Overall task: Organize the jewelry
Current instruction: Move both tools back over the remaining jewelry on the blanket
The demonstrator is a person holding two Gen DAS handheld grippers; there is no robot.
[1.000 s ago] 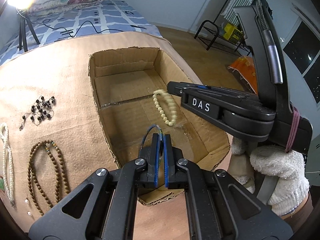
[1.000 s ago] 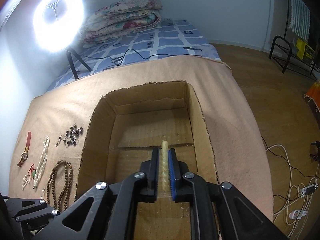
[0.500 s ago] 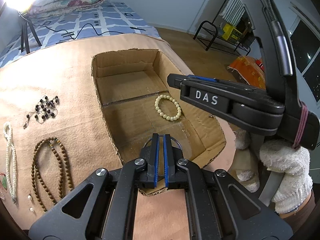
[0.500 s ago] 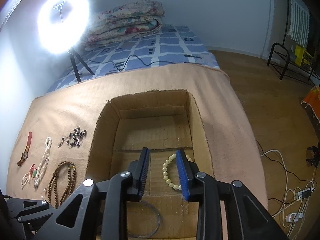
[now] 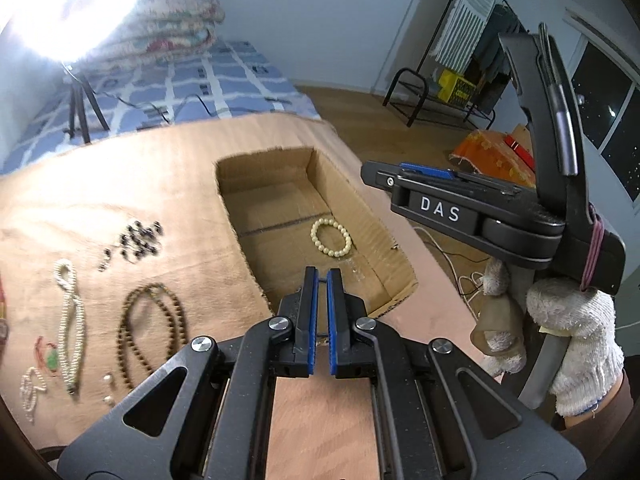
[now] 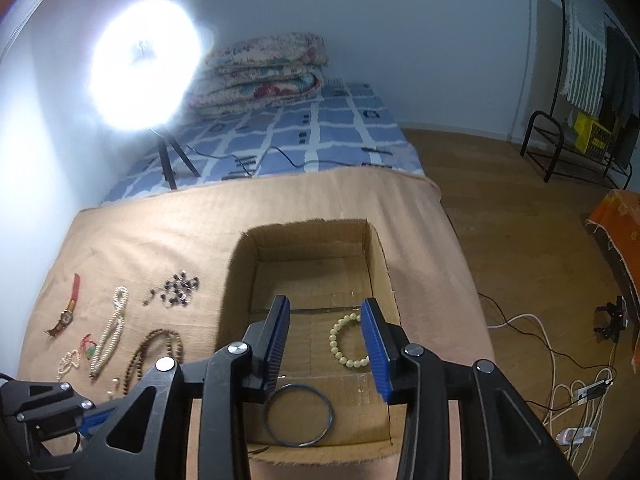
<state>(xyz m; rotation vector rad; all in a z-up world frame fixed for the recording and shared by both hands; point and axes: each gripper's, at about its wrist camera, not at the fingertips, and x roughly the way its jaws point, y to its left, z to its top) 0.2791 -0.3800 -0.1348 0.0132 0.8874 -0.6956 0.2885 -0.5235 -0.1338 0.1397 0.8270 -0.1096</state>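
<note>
An open cardboard box point(image 6: 304, 226) sits on the tan cloth. On its floor lie a cream bead bracelet point(image 6: 347, 340) and, nearer the front wall, a thin dark bangle point(image 6: 298, 385). My right gripper point(image 6: 326, 304) hovers above the box, open, with nothing between its blue pads. In the left wrist view it point(image 5: 376, 174) reaches in from the right over the box point(image 5: 276, 160) and bracelet point(image 5: 331, 237). My left gripper point(image 5: 322, 272) is above the box's near corner, shut, with nothing held.
Left of the box lie a black bead piece point(image 6: 176, 290), a white pearl strand point(image 6: 112, 328), a brown bead necklace point(image 6: 156, 350) and a red-strap watch point(image 6: 68, 308). A ring light point(image 6: 144, 64) glares behind. Cables point(image 6: 560, 360) trail on the floor at right.
Both grippers rose and drew back from the box. The right jaws opened and dropped the cream bracelet onto the box floor. The bangle left the left fingertips and lies in the box.
</note>
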